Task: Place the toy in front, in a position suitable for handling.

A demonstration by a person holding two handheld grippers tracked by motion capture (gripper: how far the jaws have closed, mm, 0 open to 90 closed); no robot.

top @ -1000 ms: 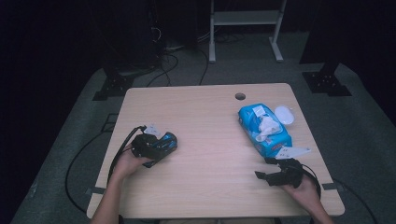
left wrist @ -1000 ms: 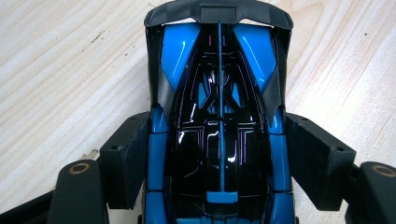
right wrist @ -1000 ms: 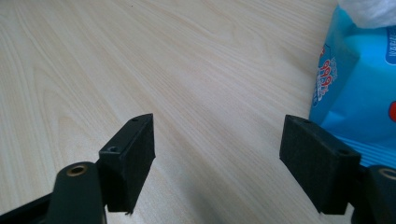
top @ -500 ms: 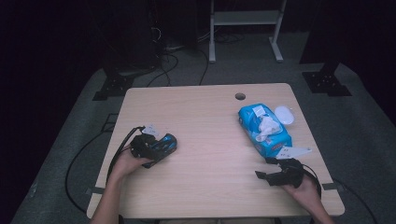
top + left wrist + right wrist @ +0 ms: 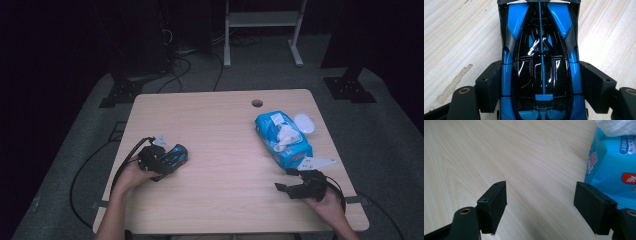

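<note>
In the high view, the light wooden surface [image 5: 220, 150] is carrying a glossy blue-and-black toy car [image 5: 173, 156] near its left edge, and the left tongs [image 5: 167, 161] are lying around it, gripped by the person's left hand [image 5: 134, 175]. Near the right edge a blue plastic pack of wet wipes [image 5: 282, 139] is lying with a white tissue sticking out of its top, and a round white lid [image 5: 304, 123] is sitting just beside it toward the far right corner. The right tongs [image 5: 284, 181], in the right hand [image 5: 327, 202], are resting near the front right corner, close to the pack's near end.

In the left gripper view, the toy car [image 5: 540, 62] is sitting on the surface [image 5: 456, 37] between the two black pads [image 5: 490, 85], pointing away from the camera. The pads are lying against the car's flanks, the left tongs [image 5: 541, 87] holding it at its rear half.

In the right gripper view, the right tongs [image 5: 541, 205] are standing wide apart with bare wood [image 5: 499, 152] between them. The wipes pack [image 5: 614, 167] is lying at the right, just behind the right-hand pad.
</note>
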